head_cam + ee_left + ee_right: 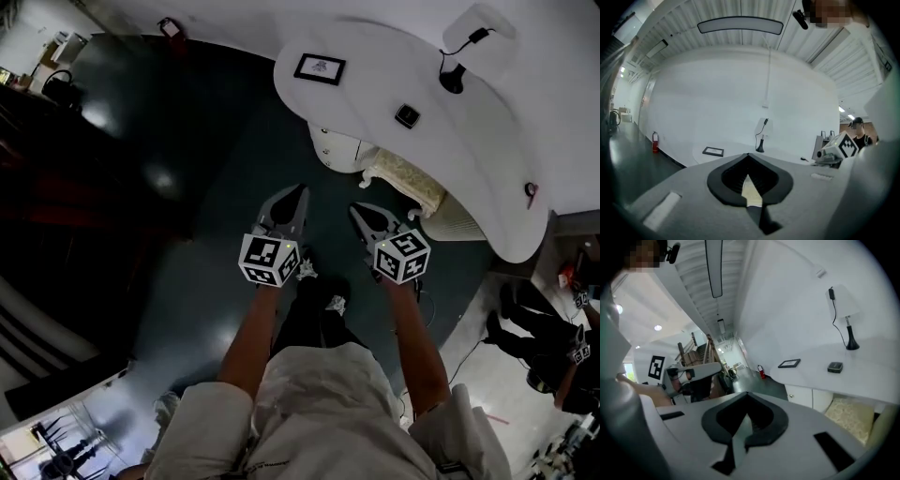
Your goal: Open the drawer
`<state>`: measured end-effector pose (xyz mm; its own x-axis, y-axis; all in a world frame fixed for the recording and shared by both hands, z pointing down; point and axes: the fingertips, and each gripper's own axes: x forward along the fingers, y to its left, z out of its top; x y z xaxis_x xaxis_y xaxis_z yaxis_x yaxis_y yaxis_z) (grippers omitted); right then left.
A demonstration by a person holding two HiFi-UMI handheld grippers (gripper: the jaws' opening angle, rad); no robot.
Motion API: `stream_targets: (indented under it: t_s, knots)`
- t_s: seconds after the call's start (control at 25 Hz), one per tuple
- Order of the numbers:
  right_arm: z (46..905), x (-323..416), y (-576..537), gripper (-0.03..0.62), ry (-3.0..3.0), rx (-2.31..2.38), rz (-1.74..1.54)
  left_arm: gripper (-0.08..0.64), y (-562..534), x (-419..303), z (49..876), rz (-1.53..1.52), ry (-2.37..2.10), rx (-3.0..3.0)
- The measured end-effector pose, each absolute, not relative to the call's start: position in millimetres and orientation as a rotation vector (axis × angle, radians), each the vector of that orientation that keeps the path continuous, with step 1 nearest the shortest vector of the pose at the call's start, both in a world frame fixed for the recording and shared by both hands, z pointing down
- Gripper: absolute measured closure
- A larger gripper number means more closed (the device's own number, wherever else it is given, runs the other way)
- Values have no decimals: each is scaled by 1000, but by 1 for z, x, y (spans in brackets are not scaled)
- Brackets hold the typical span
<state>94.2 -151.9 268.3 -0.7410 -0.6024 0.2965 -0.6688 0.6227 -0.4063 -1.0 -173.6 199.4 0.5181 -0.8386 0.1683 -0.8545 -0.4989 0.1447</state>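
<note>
A white drawer cabinet [334, 150] with small knobs stands under the curved white desk [469, 159], ahead of both grippers. In the right gripper view the cabinet front [806, 397] lies just right of the jaws. My left gripper [301, 192] is held over the dark floor, well short of the cabinet, jaws shut and empty. My right gripper [357, 210] is beside it, also shut with nothing held, pointing toward the cushion. In their own views the left gripper [748, 156] and the right gripper [746, 394] show closed jaws.
A cream patterned cushion [405, 178] sits on a seat tucked under the desk beside the cabinet. On the desk are a picture frame [320, 68], a small black device [407, 115] and a lamp [454, 77]. Another person [548, 342] stands at the right.
</note>
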Motion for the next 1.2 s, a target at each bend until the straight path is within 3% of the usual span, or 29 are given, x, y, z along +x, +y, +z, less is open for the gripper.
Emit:
stream_targets:
  t_s: [0.32, 0.52, 0.72, 1.2]
  knots:
    - [297, 119, -216, 577, -2446, 1347, 663, 551, -211, -45, 253, 194, -1416, 2539]
    - [333, 123, -243, 577, -2326, 1574, 1002, 551, -245, -68, 290, 206, -1395, 2526]
    - [366, 113, -253, 577, -2204, 1621, 1103, 551, -259, -75, 316, 230, -1370, 2485]
    - [450, 66, -314, 577, -2368, 1557, 890, 551, -313, -52, 407, 147, -1332, 2491]
